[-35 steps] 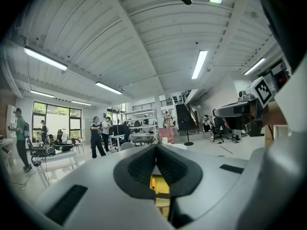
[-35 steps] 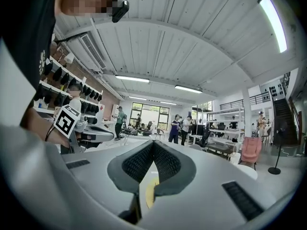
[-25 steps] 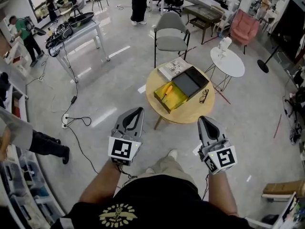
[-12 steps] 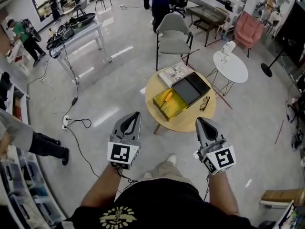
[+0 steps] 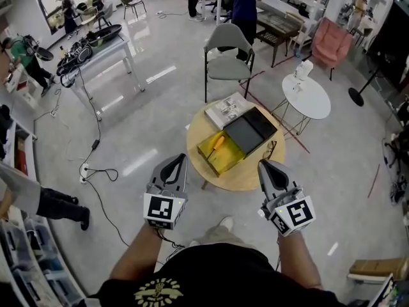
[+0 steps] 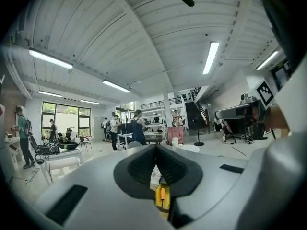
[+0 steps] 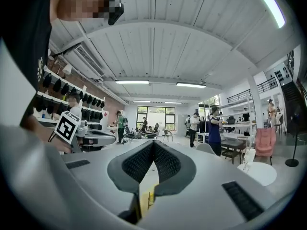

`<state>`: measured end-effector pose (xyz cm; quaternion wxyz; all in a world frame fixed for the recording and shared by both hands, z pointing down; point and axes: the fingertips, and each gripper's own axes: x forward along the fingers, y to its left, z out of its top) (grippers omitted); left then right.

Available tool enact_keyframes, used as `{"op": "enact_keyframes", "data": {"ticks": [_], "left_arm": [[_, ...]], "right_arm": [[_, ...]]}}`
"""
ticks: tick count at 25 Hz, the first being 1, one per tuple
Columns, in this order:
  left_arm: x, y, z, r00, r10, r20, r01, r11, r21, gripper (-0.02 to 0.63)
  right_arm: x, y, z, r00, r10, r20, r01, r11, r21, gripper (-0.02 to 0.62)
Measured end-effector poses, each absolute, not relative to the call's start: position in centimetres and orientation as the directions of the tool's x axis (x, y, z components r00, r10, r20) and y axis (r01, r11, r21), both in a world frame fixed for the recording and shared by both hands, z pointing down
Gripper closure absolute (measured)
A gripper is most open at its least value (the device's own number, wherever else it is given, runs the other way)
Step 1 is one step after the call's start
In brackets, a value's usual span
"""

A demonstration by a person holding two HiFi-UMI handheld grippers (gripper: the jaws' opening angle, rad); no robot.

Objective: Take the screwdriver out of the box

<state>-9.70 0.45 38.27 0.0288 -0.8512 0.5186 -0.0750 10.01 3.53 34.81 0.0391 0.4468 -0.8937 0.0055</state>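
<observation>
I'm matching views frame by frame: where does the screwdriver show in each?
Head view: the screwdriver lies in the yellow box, picture centre.
Left gripper view: the screwdriver shows low centre, in the narrow gap.
Right gripper view: not visible.
Shared landmark: the yellow box, a sliver in both gripper views.

Glossy grey floor (image 5: 160, 107), white ceiling (image 6: 144, 42)

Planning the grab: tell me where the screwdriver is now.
Head view, centre: the screwdriver lies inside the open yellow box on the round wooden table, in its left part, beside the black lid.
</observation>
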Motion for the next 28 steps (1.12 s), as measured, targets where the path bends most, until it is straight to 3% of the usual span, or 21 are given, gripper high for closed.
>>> {"op": "enact_keyframes", "data": {"ticks": [28], "left_arm": [[-2.7, -6.9, 36.7, 0.374, -0.921, 0.106, -0.912, -0.386, -0.139, 0.589]], "right_arm": [[16.2, -5.3, 35.1, -0.709, -0.701, 0.078, -0.703, 0.711, 0.005, 0.580]]}}
